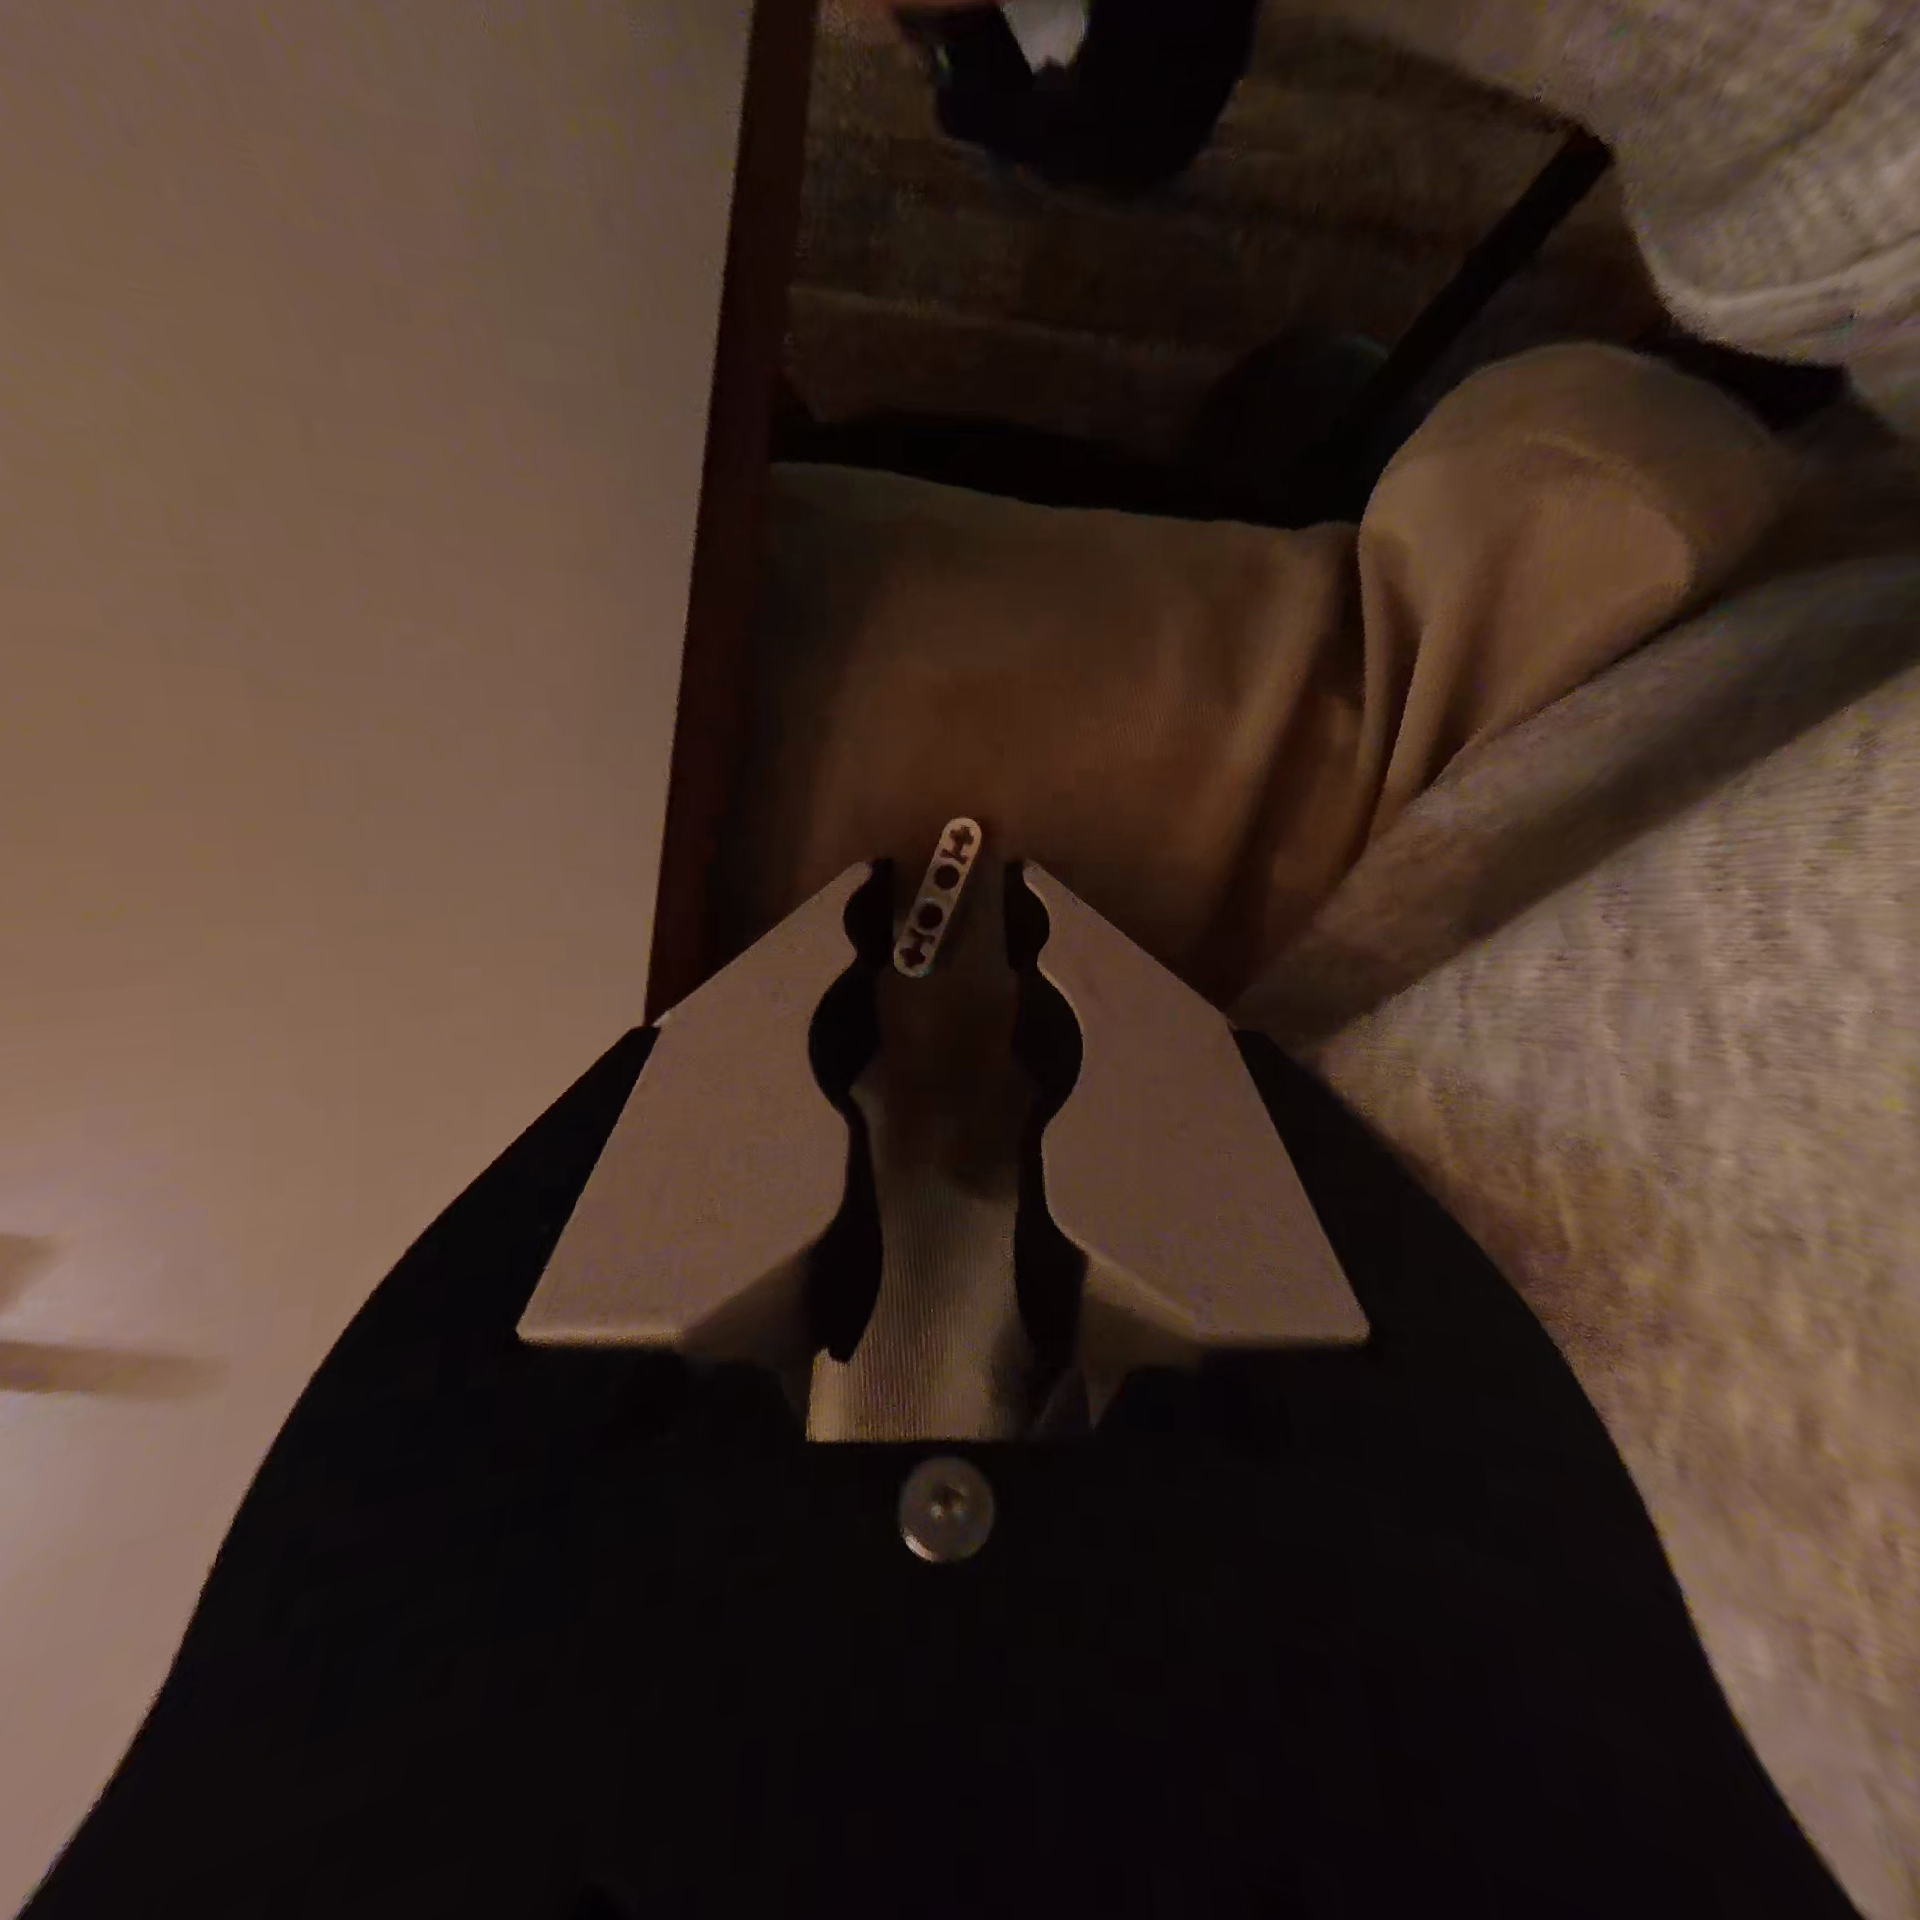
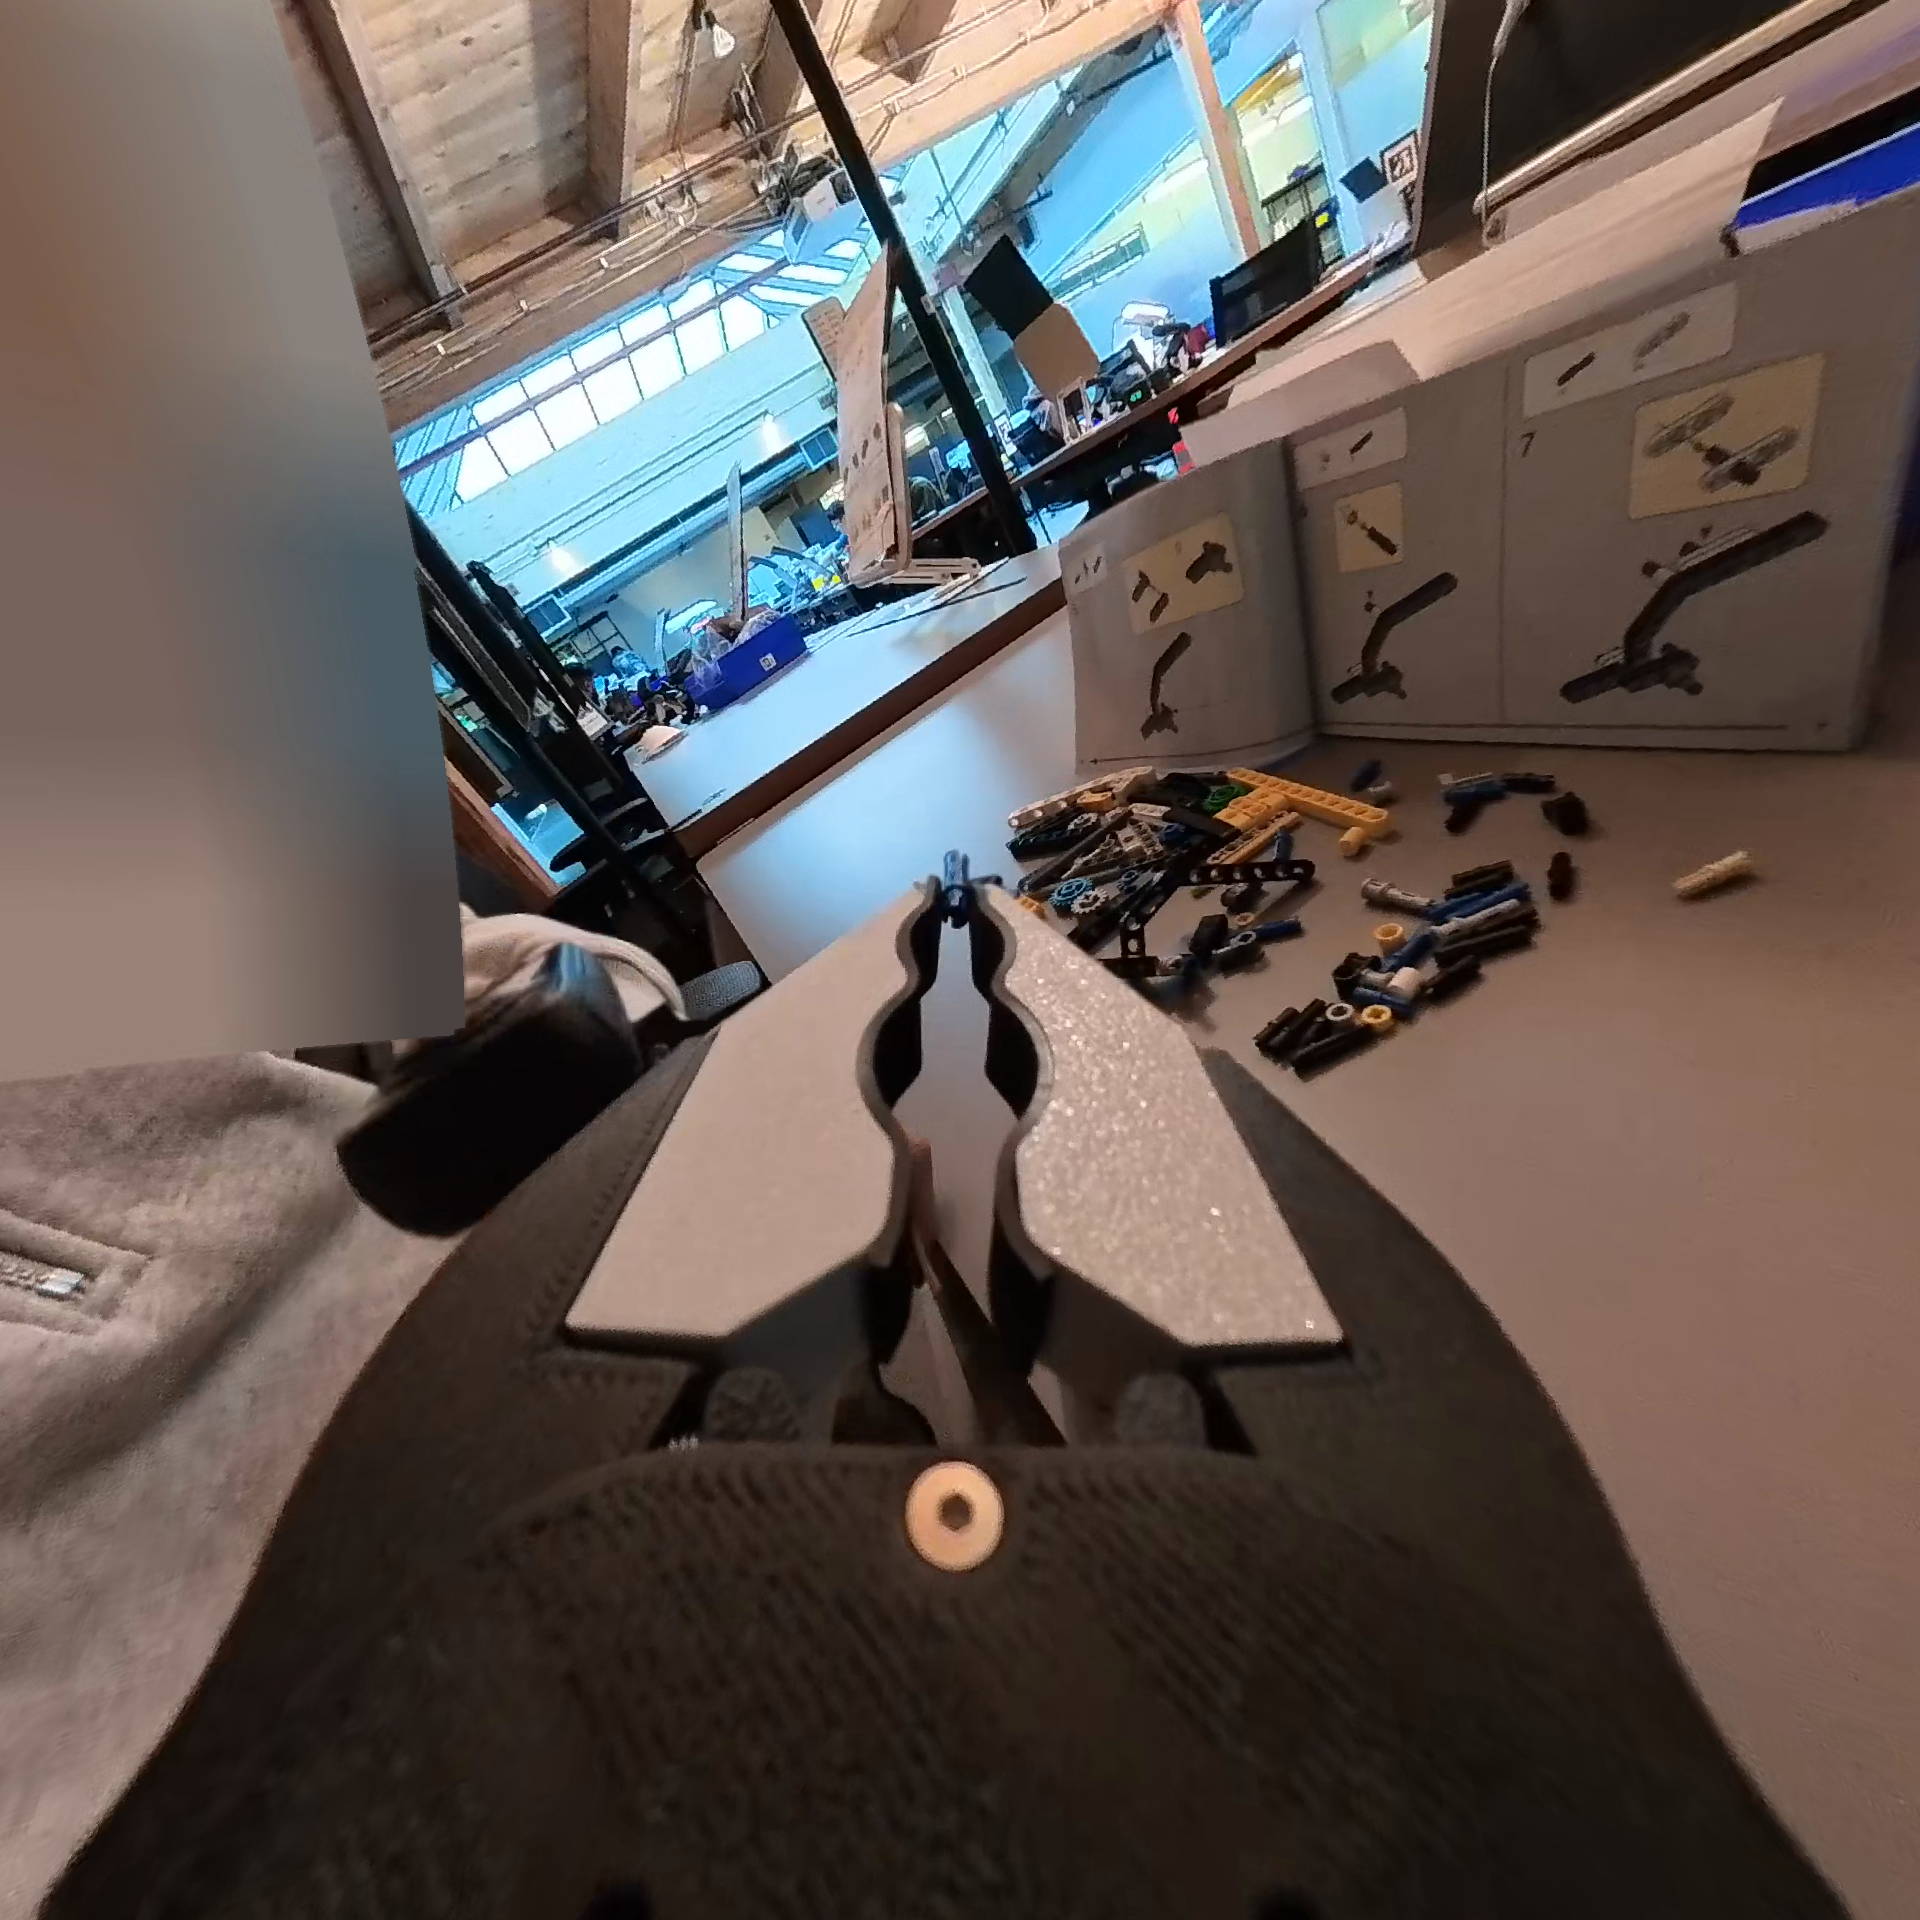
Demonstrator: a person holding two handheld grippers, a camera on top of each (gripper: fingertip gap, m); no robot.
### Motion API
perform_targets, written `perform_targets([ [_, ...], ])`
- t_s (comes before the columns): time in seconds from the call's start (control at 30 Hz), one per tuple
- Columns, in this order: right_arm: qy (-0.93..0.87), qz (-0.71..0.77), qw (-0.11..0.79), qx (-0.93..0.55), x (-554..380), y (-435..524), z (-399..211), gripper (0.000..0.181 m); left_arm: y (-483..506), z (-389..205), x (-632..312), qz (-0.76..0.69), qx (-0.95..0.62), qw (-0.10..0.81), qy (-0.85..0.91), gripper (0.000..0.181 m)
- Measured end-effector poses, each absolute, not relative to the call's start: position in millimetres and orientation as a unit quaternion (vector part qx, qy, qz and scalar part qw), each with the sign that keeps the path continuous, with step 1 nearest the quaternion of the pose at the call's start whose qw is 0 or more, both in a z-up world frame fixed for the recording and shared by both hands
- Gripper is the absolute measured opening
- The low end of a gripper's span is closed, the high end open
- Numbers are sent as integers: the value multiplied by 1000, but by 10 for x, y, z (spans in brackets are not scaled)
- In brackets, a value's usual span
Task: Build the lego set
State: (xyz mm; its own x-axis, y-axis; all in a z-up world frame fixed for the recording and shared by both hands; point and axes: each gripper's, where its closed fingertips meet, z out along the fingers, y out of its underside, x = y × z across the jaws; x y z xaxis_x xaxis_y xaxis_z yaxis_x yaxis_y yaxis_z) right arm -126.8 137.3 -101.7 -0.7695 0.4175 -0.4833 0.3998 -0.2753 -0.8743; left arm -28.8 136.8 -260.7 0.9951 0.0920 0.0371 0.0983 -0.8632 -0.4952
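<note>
In the left wrist view my left gripper is shut on a small grey lego beam with several holes, held end-on between the tips, off the table's edge above a person's lap. In the right wrist view my right gripper is shut on a small blue lego pin that pokes out of the tips, near the table's left edge. A pile of loose lego parts, black, blue, yellow and grey, lies on the grey table to the right of it.
An open instruction booklet stands upright behind the pile. A single tan pin lies apart at the right. A person in a grey fleece and tan trousers sits at the table's dark wooden edge. There is about 20 cm between the tips of the two grippers.
</note>
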Motion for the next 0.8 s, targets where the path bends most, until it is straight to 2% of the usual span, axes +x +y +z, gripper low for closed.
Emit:
perform_targets([
  [0.17,-591,732,15,-340,-1258,1465,-942,3,1370,-2683,-257,-2,-972,230,-38,24],
  [0.27,-592,731,25,-339,-1255,1498,-916,3,1361,-2718,-205,-18,-974,223,-44,16],
  [0.5,-588,733,31,-340,-1262,1547,-899,3,1339,-2623,-207,-63,-959,261,-95,11],
  [0.63,-587,733,30,-343,-1281,1555,-919,3,1318,-2342,-358,-73,-923,346,-152,10],
  [0.8,-600,724,25,-339,-1283,1474,-983,3,1067,-1557,-887,-142,-774,545,-289,9],
])
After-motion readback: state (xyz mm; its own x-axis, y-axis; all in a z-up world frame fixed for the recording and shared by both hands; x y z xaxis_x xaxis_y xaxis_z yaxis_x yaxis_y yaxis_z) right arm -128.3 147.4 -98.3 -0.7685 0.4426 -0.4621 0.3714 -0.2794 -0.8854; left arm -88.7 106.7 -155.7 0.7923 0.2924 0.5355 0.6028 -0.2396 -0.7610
